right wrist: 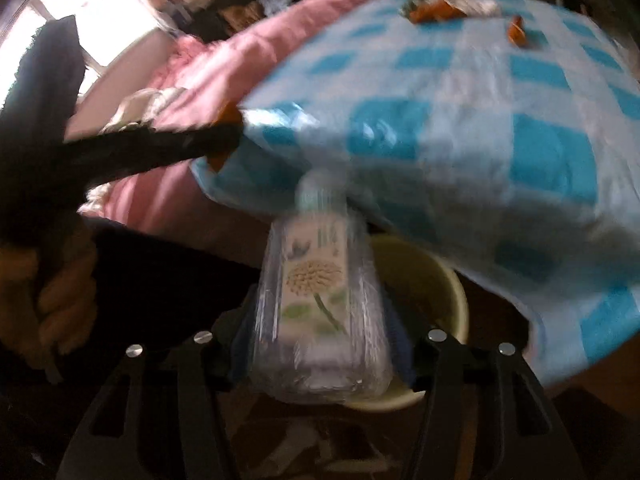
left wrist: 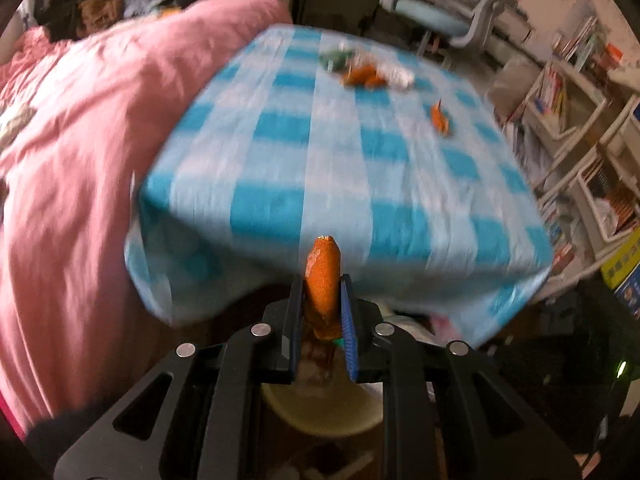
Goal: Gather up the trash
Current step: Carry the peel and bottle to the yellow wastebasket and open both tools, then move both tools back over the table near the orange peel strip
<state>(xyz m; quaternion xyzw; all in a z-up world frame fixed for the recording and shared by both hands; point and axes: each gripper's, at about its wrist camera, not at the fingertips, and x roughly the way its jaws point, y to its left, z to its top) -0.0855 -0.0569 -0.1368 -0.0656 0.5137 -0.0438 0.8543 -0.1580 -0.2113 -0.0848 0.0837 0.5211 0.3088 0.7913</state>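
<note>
Below the near edge of the blue-and-white checked cloth-covered counter [left wrist: 344,168], a pale yellow round plastic bin [right wrist: 432,280] sits on the floor. Left hand-held gripper [left wrist: 323,304]: jaws closed on a curled strip of orange peel [left wrist: 323,280], held upright over the bin. Right hand-held gripper [right wrist: 320,320]: jaws closed on a clear plastic bottle with a flower-printed label [right wrist: 316,296], its capped end pointing toward the counter edge, the bin just behind it. On the far part of the counter lie a cluster of orange peel pieces with green and white wrappers [left wrist: 362,68] and, apart from it, a single orange peel scrap [left wrist: 440,118]. A pink quilt [left wrist: 80,152] lies beside the counter. Both views are motion-blurred.
</note>
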